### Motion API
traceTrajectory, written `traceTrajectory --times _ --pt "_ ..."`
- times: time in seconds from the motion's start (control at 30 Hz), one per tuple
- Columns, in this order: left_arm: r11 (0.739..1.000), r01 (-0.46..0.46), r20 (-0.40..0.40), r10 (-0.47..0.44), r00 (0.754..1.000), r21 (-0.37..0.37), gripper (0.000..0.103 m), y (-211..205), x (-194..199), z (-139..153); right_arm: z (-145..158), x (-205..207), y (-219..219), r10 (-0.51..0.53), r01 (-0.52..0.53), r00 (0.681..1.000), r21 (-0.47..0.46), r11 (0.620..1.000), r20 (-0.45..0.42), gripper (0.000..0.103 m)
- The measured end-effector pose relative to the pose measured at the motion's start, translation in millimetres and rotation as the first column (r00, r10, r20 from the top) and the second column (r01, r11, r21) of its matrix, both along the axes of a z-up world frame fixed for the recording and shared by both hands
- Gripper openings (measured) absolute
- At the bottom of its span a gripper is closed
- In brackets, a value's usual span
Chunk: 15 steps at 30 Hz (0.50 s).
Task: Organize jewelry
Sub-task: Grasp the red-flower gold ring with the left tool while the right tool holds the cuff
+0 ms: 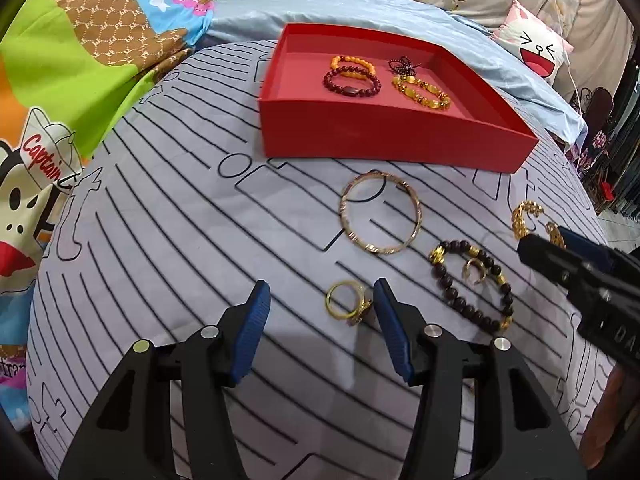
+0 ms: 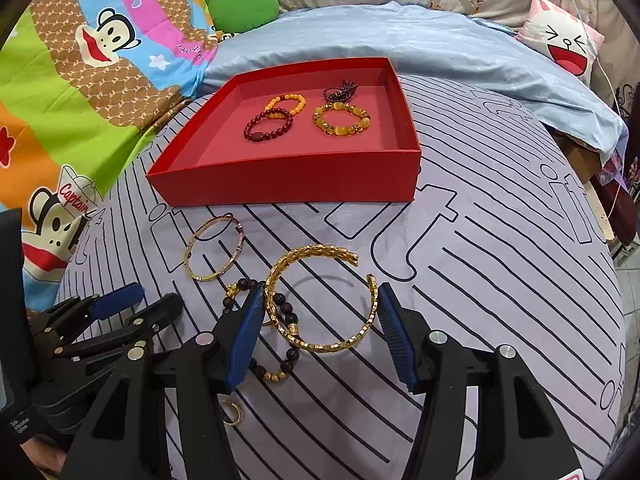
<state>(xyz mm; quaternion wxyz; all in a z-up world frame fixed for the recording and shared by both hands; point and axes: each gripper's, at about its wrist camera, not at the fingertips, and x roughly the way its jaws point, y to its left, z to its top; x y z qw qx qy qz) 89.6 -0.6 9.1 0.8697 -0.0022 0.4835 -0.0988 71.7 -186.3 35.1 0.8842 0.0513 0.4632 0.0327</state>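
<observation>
With four beaded bracelets already in the red box (image 2: 288,184), the right gripper (image 2: 320,312) pinches the open gold cuff (image 2: 320,300) lifted just off the bedsheet (left gripper (image 1: 320,320) spread, empty), so next, I judge, comes carrying it boxward.

A bed under a pale sheet (image 2: 500,264) with black lines is carrying a red tray (image 2: 288,188). Lying on the sheet just in front of it are a thin bangle (image 1: 380,214), a dark bead bracelet (image 1: 472,284), a gold ring (image 1: 347,302) and a small gold hoop (image 1: 474,270).
</observation>
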Motion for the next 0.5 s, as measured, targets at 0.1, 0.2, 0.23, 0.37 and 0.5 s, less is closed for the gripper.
traceTrajectory --times 0.1,0.2,0.23,0.37,0.5 --pt "1.000 -0.007 0.002 0.007 1.000 0.005 0.051 6.6 -5.5 0.0 -0.6 -0.5 0.7 0.004 -0.004 1.000 0.004 1.000 -0.001 0.055" --pt "1.000 -0.014 0.002 0.014 1.000 0.001 0.051 11.1 -8.0 0.4 -1.8 -1.5 2.7 0.009 -0.009 1.000 0.003 1.000 -0.003 0.055" --pt "1.000 -0.012 -0.001 0.012 1.000 -0.007 0.050 12.4 -8.4 0.9 -1.9 -1.9 3.1 0.010 -0.010 1.000 0.003 1.000 -0.004 0.055" --pt "1.000 0.007 0.001 -0.007 1.000 -0.023 0.047 12.1 -10.9 1.1 -1.3 -2.1 5.8 0.013 -0.013 1.000 0.002 1.000 -0.001 0.055" --pt "0.998 0.030 -0.002 -0.030 1.000 -0.051 0.036 7.6 -11.2 1.7 -1.0 -1.8 6.6 0.013 -0.013 1.000 0.001 1.000 -0.001 0.055"
